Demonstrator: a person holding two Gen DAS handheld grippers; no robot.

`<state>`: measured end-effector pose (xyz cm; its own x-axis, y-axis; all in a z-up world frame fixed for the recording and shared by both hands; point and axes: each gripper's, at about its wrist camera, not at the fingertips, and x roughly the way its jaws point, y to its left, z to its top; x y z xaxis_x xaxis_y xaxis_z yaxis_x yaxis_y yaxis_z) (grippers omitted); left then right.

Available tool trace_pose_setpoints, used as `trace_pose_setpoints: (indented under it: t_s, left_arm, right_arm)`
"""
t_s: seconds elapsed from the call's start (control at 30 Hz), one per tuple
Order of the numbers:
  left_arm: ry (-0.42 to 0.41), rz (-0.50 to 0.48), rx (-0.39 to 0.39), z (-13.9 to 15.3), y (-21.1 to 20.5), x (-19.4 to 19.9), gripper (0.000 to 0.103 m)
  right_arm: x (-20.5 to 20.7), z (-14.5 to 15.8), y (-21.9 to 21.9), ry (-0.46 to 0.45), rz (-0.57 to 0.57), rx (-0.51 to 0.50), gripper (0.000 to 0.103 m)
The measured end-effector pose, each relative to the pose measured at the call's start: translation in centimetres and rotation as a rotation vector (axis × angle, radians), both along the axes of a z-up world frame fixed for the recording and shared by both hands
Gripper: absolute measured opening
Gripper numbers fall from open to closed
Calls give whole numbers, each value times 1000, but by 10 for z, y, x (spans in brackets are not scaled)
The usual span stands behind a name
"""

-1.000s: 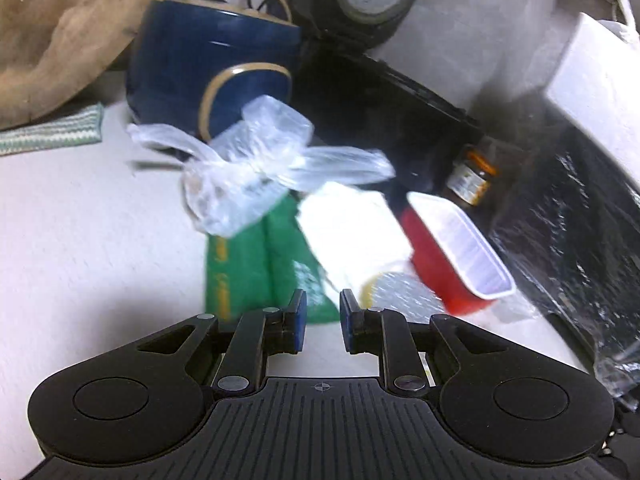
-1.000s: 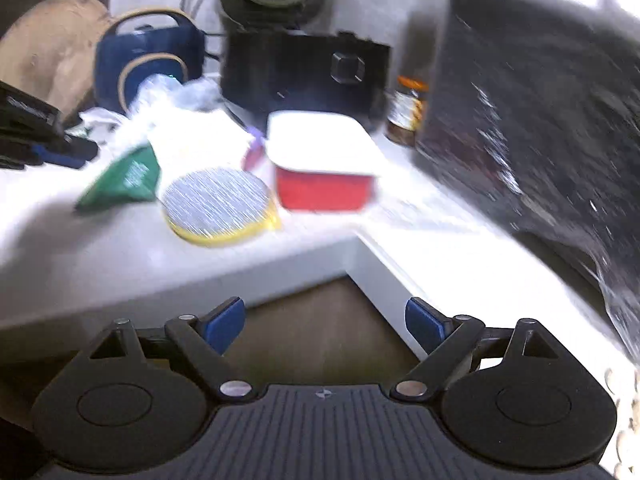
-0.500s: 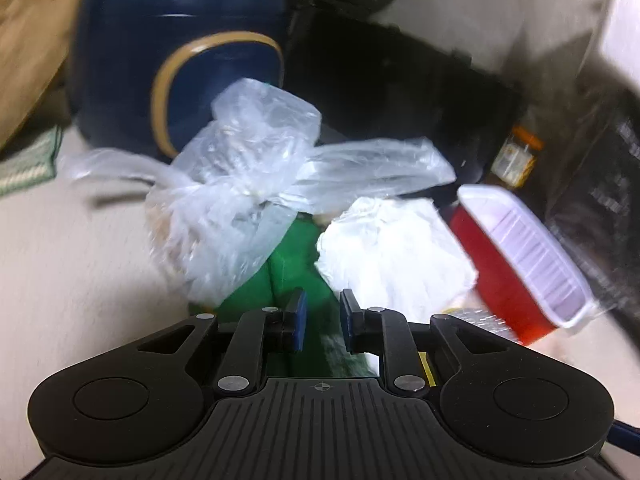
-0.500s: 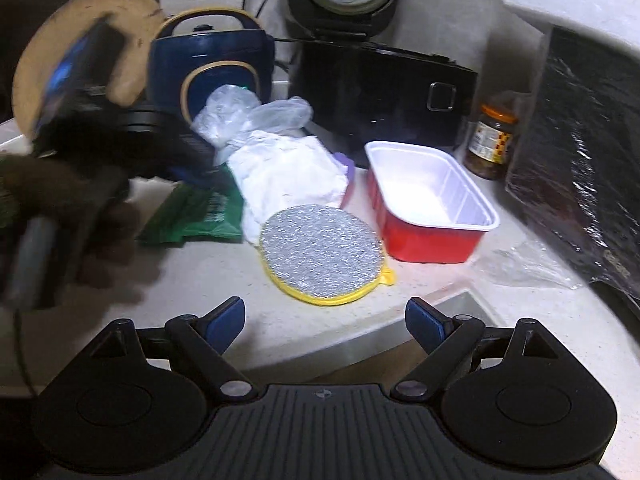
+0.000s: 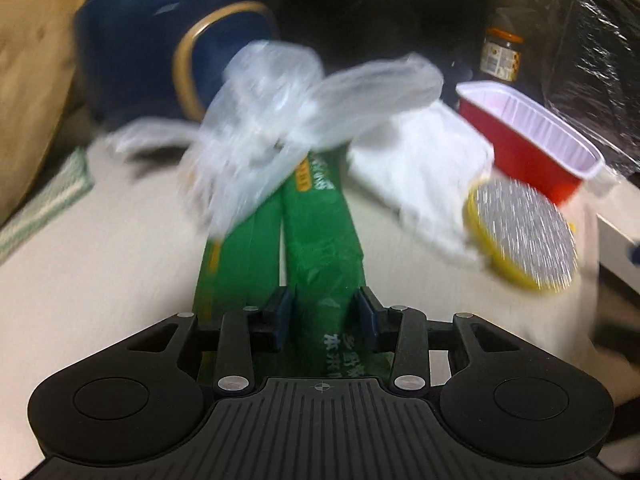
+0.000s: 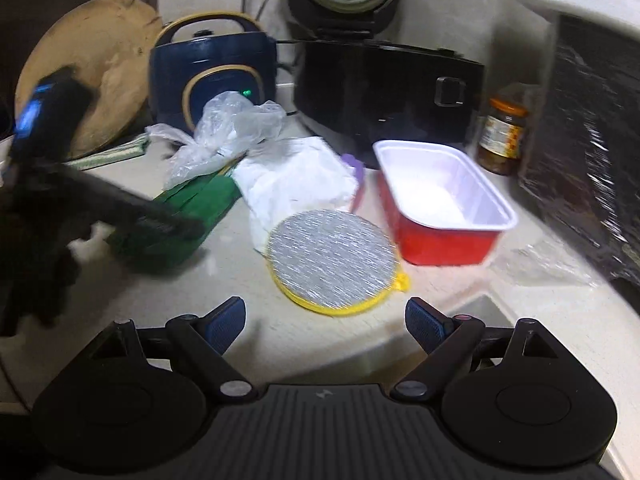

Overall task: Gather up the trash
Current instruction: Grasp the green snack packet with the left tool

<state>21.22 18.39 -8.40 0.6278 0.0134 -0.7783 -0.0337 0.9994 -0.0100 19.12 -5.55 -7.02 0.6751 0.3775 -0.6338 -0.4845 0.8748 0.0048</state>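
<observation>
The green wrapper (image 5: 320, 240) lies flat on the pale counter (image 5: 80, 280) with its near end between the fingers of the left gripper (image 5: 324, 314) — those jaws are opening, and whether the blue pads press on the wrapper cannot be told through the blur. A clear plastic bag (image 5: 272, 128) rests on the wrapper's far end, with crumpled white paper (image 5: 420, 160) just beside it. The right gripper (image 6: 325, 324) hangs with jaws wide and nothing between them, near the foil-topped yellow lid (image 6: 332, 260) and the red tray (image 6: 444, 216) — touching neither.
</observation>
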Motion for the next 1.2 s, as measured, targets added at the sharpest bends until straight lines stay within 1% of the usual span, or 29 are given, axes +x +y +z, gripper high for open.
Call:
trace_pose_setpoints:
  t_s: [0.07,0.1,0.17,0.27,0.33,0.43,0.57,0.63,0.67,0.73,0.8,0.83,0.97,1.03,1.1,1.13,1.17,1.2]
  left_arm:
    - [50,6,-74,3,16,-14,42]
    - [59,18,-97,6,21,-18,42]
    - [22,40,-125,12,30,-29,39]
    - [-68,45,-159,21,30,-25,39]
    - [-100,52,-145,23,23,-13,39]
    - [-123,21,-110,19,14,5,39]
    - [-75,7,-20,1,2,27,40]
    - [-57,15,0,-4,1,33,41]
    - [-52,21,-5,-4,1,33,43]
    - [-40,37,-29,-5,6,35,45]
    - [-32,45,-42,-4,8,36,45]
    - [-29,46,-52,-3,8,36,45]
    - [-27,47,-130,-1,15,33,45]
    - [-32,40,-165,-2,17,32,45]
    - [-32,28,-213,-2,20,32,39]
    - [-28,36,-237,-2,21,32,36]
    - [-25,57,-263,-2,24,31,27]
    - [-30,77,-293,-1,28,29,22]
  right_arm:
    - [4,-1,9,3,27,1,88]
    - [5,0,13,3,39,2,88]
    - [5,1,20,-2,63,7,88]
    - [5,3,28,-15,93,5,88]
    - [9,2,32,-21,100,6,88]
    - [23,0,33,-6,65,31,88]
    - [45,-11,24,73,5,88,88]
    - [53,-18,20,130,-5,117,88]
    - [54,-22,18,156,-4,130,88]
    - [51,-24,17,149,-1,140,89]
    - [51,-24,20,150,16,124,91]
    - [51,-25,20,153,22,122,93]
    - [55,-29,21,176,34,147,103]
    - [56,-30,23,182,38,151,103]
    - [57,-31,24,189,30,154,103]
    - [58,-31,23,194,24,164,103]
    - [59,-31,22,198,20,174,103]
    - [59,-32,20,203,16,185,103]
